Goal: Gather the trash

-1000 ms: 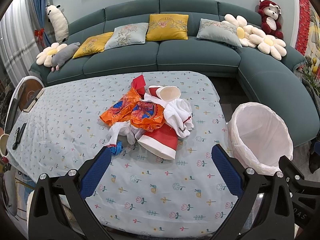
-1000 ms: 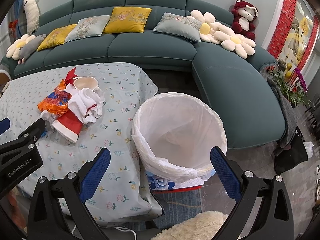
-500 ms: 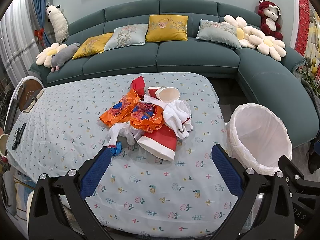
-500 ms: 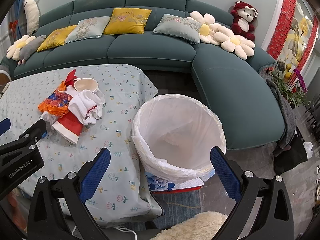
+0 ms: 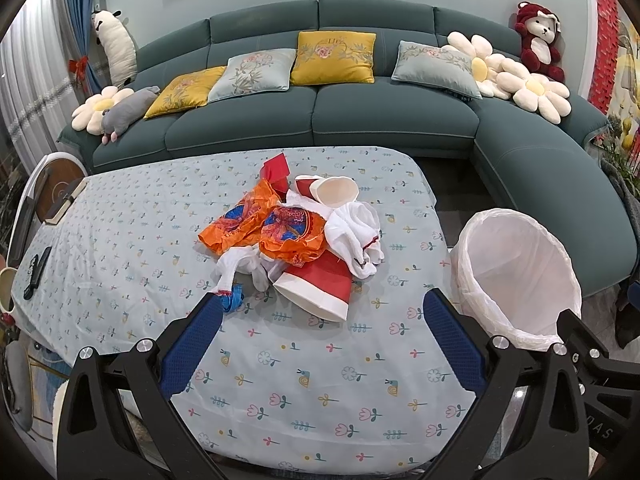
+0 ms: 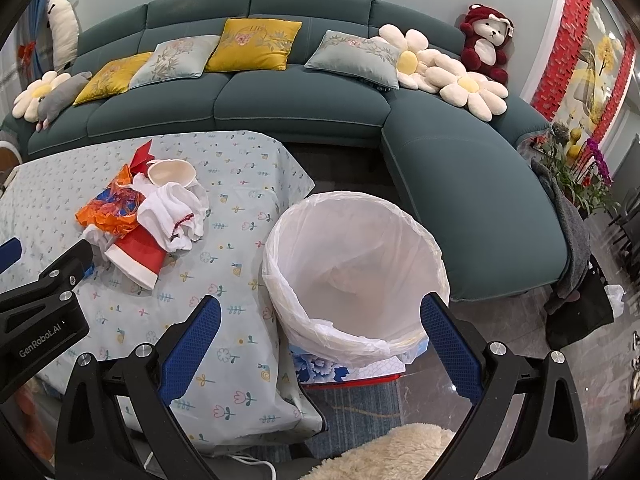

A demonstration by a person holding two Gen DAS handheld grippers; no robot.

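Collection not yet begun. Trash pile (image 5: 298,236) lies mid-counter (image 5: 320,380); lined bin (image 6: 356,272) stands just beside the counter, apparently empty. Left gripper (image 5: 322,316) and right gripper (image 6: 320,316): fingers wide apart, holding nothing. Next: left descends onto the red cup (image 5: 320,286).

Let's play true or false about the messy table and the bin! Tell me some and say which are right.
1. The left tongs hold a cup. False: they are open and hold nothing.
2. The trash pile lies on the table. True.
3. The bin is full of trash. False: only its white bag shows inside.
4. The bin stands beside the table. True.
5. The right tongs are open. True.
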